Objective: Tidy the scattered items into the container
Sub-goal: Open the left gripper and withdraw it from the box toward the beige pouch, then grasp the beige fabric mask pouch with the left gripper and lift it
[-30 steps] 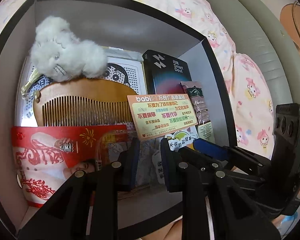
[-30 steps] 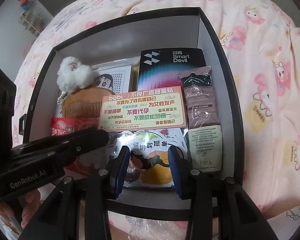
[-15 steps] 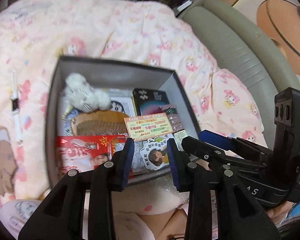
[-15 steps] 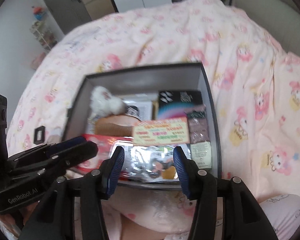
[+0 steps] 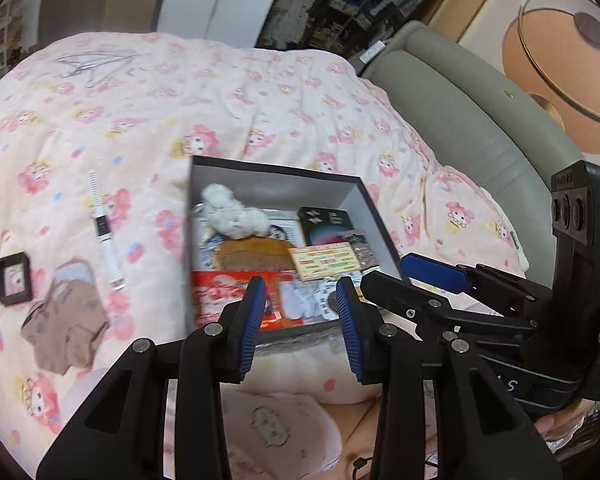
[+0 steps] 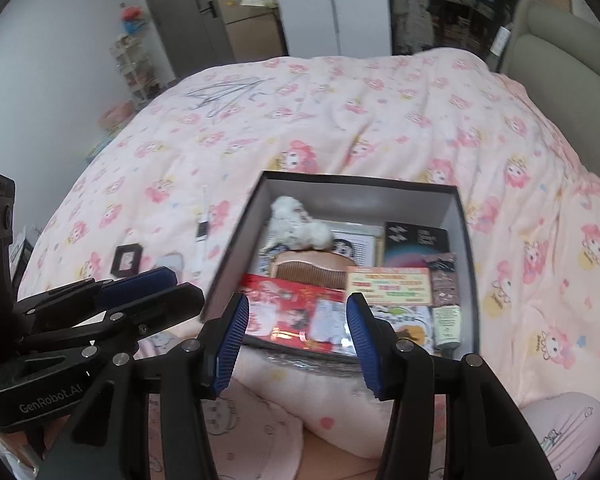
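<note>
A dark box [image 5: 276, 170] with grey inner walls [image 6: 360, 200] rests on the pink quilt. Inside lie a white plush [image 5: 232, 216], a wooden comb [image 5: 256, 258], a red packet [image 5: 224, 292], a black carton [image 5: 326, 226] and an orange card [image 5: 326, 266]. On the quilt left of the box lie a white watch [image 5: 104, 232], a small black frame [image 5: 14, 278] and a brown cloth piece [image 5: 60, 320]. My left gripper [image 5: 300, 292] hovers open above the box's near edge, nothing between its pads. My right gripper [image 6: 298, 308] hangs beside it, also open and holding nothing.
A grey padded headboard [image 5: 480, 132] runs along the right side of the bed. A wire hanger [image 6: 224, 94] lies on the far quilt. A person's legs in pink pyjamas [image 5: 276, 428] are right under the grippers. A door and shelves stand beyond the bed.
Both grippers have risen and drawn back from inside the box, and their jaws stand wider. The whole box and the items on the quilt have come into view.
</note>
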{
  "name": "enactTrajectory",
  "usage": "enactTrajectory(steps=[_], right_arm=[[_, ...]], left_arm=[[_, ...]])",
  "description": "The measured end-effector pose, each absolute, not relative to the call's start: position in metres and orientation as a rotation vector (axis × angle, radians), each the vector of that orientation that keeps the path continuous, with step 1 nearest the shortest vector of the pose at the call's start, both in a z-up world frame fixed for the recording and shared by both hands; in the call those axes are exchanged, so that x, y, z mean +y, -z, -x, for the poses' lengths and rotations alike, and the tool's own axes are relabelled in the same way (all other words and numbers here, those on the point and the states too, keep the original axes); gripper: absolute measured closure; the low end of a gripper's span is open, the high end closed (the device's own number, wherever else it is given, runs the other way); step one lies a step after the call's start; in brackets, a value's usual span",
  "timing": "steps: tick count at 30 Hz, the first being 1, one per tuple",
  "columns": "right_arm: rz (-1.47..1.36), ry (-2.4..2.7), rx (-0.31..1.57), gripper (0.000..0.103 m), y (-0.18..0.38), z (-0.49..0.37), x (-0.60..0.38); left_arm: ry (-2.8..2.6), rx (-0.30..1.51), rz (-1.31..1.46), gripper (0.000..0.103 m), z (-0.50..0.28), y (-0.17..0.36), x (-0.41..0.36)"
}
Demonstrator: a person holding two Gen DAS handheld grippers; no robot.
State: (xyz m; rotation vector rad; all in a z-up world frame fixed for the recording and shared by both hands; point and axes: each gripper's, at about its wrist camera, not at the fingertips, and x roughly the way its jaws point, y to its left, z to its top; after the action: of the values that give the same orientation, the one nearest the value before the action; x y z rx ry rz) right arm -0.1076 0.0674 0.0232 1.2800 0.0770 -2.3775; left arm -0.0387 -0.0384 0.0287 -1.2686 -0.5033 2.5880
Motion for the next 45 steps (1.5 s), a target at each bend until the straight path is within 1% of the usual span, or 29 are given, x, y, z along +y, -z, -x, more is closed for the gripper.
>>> enactTrajectory(steps=[7, 16, 22, 25, 28, 29, 31, 34, 36, 38, 41, 42, 43, 44, 45], right_arm=[[-1.279, 2.219, 0.149, 0.056, -0.011, 0.097, 0.004], [-1.362, 1.92, 0.254, 0.056, 0.036, 0.104, -0.107], [-1.486, 1.781, 0.307, 0.056, 0.081, 0.13, -0.157], [-1.559, 1.76, 0.358, 0.056, 0.103, 0.148, -0.171], [-1.65, 1.691, 0.355, 0.056, 0.128, 0.169, -0.184], [-1.67, 1.679, 0.36, 0.056, 0.136, 0.174, -0.188], [-1.707, 1.657, 0.382, 0.055, 0.15, 0.183, -0.195], [-1.757, 1.6, 0.381, 0.055, 0.168, 0.193, -0.203], [-1.779, 1.559, 0.349, 0.054, 0.178, 0.198, -0.207], [-1.793, 1.532, 0.318, 0.048, 0.185, 0.201, -0.211], [-1.807, 1.509, 0.317, 0.048, 0.197, 0.202, -0.216], [-1.802, 1.502, 0.321, 0.048, 0.2, 0.201, -0.218], [-1.795, 1.496, 0.326, 0.048, 0.202, 0.199, -0.219], [-1.786, 1.492, 0.329, 0.056, 0.202, 0.198, -0.22], [-1.766, 1.499, 0.328, 0.064, 0.199, 0.197, -0.22]], left_arm=[[-2.691, -0.643, 1.294, 0.067, 0.003, -0.013, -0.099], [-2.773, -0.909, 1.387, 0.066, -0.029, 0.031, -0.19], [-2.78, -1.09, 1.491, 0.065, -0.029, 0.076, -0.239], [-2.731, -1.208, 1.575, 0.065, -0.027, 0.109, -0.261], [-2.668, -1.303, 1.668, 0.064, -0.023, 0.143, -0.274], [-2.649, -1.328, 1.686, 0.064, -0.022, 0.151, -0.276], [-2.614, -1.395, 1.697, 0.055, -0.02, 0.166, -0.282], [-2.565, -1.496, 1.673, 0.049, -0.018, 0.181, -0.29], [-2.524, -1.539, 1.672, 0.048, -0.014, 0.19, -0.293], [-2.5, -1.561, 1.676, 0.048, -0.011, 0.195, -0.294], [-2.494, -1.58, 1.648, 0.048, -0.007, 0.198, -0.293], [-2.497, -1.58, 1.643, 0.05, -0.007, 0.198, -0.293], [-2.502, -1.568, 1.649, 0.066, -0.005, 0.196, -0.292], [-2.505, -1.544, 1.664, 0.077, -0.004, 0.194, -0.29], [-2.509, -1.52, 1.675, 0.091, -0.001, 0.191, -0.289]])
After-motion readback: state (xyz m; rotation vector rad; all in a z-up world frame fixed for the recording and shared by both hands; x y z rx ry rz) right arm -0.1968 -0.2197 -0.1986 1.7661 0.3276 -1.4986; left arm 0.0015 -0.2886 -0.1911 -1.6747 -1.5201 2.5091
